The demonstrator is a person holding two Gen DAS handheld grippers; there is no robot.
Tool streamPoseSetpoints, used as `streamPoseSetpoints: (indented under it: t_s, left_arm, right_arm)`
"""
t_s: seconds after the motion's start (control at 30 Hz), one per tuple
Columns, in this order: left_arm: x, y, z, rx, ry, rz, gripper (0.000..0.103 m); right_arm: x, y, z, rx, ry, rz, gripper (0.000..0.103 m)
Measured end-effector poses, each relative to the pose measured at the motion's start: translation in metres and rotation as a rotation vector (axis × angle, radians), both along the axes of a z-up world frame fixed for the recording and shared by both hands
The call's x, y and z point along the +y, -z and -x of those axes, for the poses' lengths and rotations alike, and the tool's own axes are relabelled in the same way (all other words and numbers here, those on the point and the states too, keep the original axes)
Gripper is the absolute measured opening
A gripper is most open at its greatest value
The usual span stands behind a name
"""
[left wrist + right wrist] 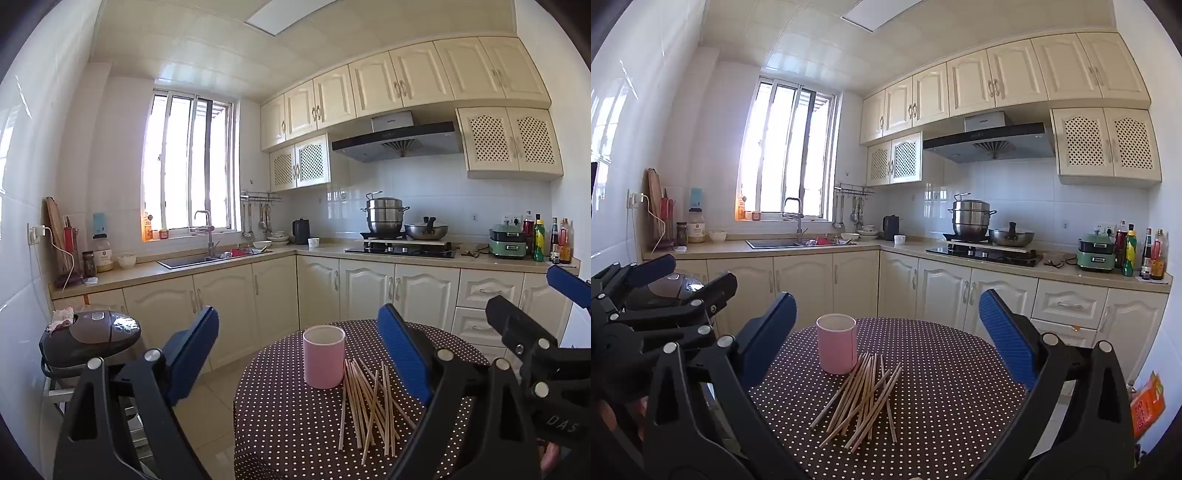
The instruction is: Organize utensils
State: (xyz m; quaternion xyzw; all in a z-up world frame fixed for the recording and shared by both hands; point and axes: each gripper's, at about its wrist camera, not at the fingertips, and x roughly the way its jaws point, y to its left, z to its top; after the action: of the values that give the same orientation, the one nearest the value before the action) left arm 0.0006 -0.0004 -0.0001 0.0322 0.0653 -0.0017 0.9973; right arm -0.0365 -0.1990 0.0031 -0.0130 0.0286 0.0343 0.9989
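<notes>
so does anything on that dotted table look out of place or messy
Yes: the chopsticks lie loose in a crisscrossed heap on the polka-dot tablecloth, right beside the upright pink cup rather than in it.

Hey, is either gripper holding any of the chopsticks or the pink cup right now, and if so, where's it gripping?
Nothing is held. The left gripper and right gripper are both open, above the table; chopsticks lie loose beside the pink cup.
</notes>
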Motion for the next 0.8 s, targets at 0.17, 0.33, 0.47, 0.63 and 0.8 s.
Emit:
streamPoseSetpoints:
  t_s: [0.17, 0.33, 0.47, 0.63, 0.8]
  left_arm:
    - [0.000, 0.000, -0.001, -0.005, -0.003, 0.007, 0.086]
    - [-0.004, 0.001, -0.005, -0.005, -0.004, 0.002, 0.086]
    - [0.007, -0.001, -0.005, 0.001, 0.001, 0.011, 0.086]
    - [-0.003, -0.001, 0.002, -0.010, 0.000, 0.003, 0.086]
    - [-0.006, -0.001, 0.001, -0.007, 0.002, 0.002, 0.086]
  right_arm:
    - [-0.001, 0.001, 0.004, 0.000, 0.005, -0.005, 0.097]
    - [-0.003, 0.001, 0.003, 0.007, 0.007, -0.005, 0.097]
    - [-0.003, 0.000, 0.000, 0.017, 0.005, -0.002, 0.097]
    - [-0.003, 0.001, -0.002, 0.021, 0.004, -0.005, 0.097]
    - [-0.005, 0.003, -0.003, 0.023, 0.005, -0.009, 0.097]
